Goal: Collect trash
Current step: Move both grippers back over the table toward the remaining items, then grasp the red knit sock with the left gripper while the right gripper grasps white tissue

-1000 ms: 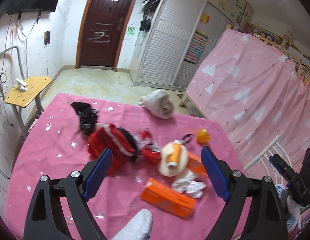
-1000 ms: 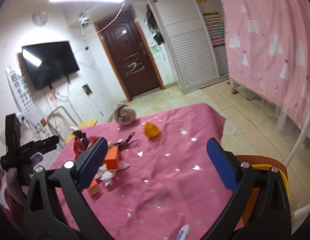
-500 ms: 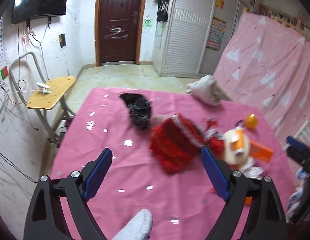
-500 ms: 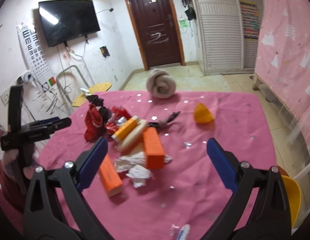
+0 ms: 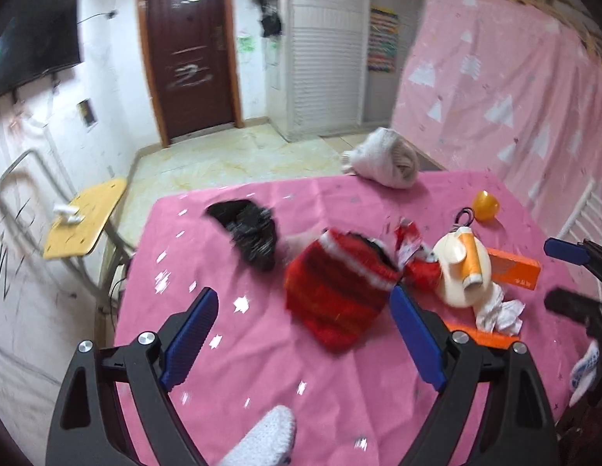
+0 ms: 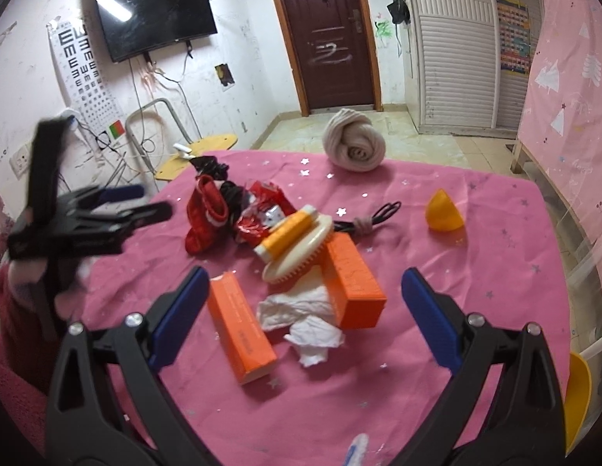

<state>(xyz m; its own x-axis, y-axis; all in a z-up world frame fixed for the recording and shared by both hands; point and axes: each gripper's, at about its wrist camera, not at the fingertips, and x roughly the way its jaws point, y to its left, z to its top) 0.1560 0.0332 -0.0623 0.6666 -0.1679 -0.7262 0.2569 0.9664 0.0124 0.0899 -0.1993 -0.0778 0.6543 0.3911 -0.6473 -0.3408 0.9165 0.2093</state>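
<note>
Both open, empty hand-held grippers, left and right, have swung toward crumpled white tissue between orange boxes.

An eye chart on the wall left of the television shows rows of the letter E, shrinking downward. White scrawl on the brown door and small print on the orange boxes cannot be read.

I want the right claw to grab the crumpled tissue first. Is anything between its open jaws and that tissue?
Nothing visible blocks it. The crumpled tissue lies exposed ahead of the open right claw, though orange boxes flank it closely on both sides.
</note>
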